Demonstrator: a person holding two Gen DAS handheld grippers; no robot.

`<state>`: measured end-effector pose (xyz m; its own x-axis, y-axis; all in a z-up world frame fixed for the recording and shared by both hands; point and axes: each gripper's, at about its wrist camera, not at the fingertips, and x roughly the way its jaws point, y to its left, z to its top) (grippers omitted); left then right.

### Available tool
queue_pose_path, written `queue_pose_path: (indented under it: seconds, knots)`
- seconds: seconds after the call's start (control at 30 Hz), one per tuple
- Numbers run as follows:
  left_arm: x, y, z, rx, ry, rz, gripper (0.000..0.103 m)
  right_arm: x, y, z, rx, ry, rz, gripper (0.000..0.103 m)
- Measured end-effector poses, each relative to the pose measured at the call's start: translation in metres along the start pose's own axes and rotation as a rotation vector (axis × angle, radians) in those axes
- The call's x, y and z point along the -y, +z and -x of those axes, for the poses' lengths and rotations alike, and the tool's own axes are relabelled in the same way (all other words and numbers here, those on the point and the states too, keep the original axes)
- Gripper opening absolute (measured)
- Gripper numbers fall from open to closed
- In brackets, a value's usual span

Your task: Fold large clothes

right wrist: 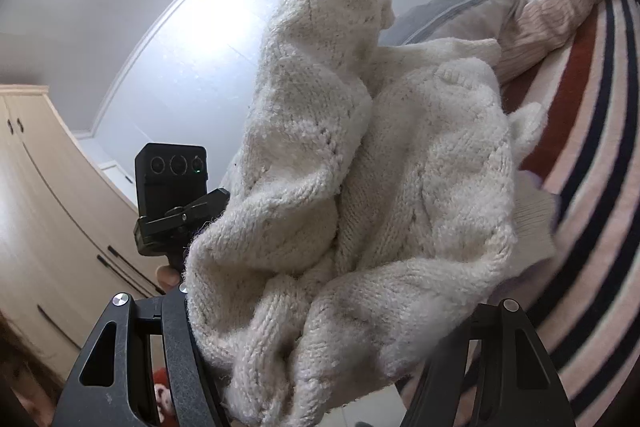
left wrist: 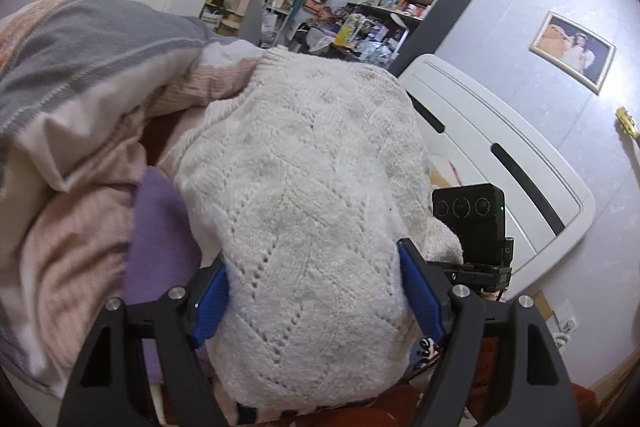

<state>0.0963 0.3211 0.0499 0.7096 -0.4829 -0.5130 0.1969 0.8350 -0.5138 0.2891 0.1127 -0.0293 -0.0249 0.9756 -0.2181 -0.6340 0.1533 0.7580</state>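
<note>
The cream sweater (left wrist: 304, 187) fills the gap between my left gripper's (left wrist: 314, 295) blue pads (left wrist: 418, 291), leaving nothing free there. Left of it, heaped bedding (left wrist: 80, 131) blocks the way. To the right, the other camera unit (left wrist: 470, 223) sits close. Bunched knit covers my right gripper (right wrist: 320, 355); the striped bedspread (right wrist: 592, 187) lies open beside it

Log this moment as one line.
step: lifting for fold | item: cream knit sweater | left claw: around sweater | right claw: sweater bunched between fingers
</note>
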Motion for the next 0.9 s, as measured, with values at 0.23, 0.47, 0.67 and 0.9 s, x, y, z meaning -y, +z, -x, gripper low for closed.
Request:
queue_pose_path:
  seconds: [0.23,0.47,0.67,0.9]
  knots:
    - [0.002,0.013,0.029,0.044,0.009,-0.030,0.075,-0.047,-0.013,-0.010,0.004,0.007,0.043,0.062]
    - [0.018,0.025,0.068,0.112,0.051,-0.080,0.075,-0.092,-0.001,-0.014,0.009,0.018,0.100,0.062]
    - [-0.021,0.007,0.033,0.032,0.080,-0.012,0.075,-0.062,-0.016,-0.032,-0.038,-0.048,0.051,0.062]
    - [-0.067,-0.015,-0.015,-0.067,0.104,0.025,0.075,0.003,-0.050,-0.055,-0.108,-0.103,-0.079,0.062]
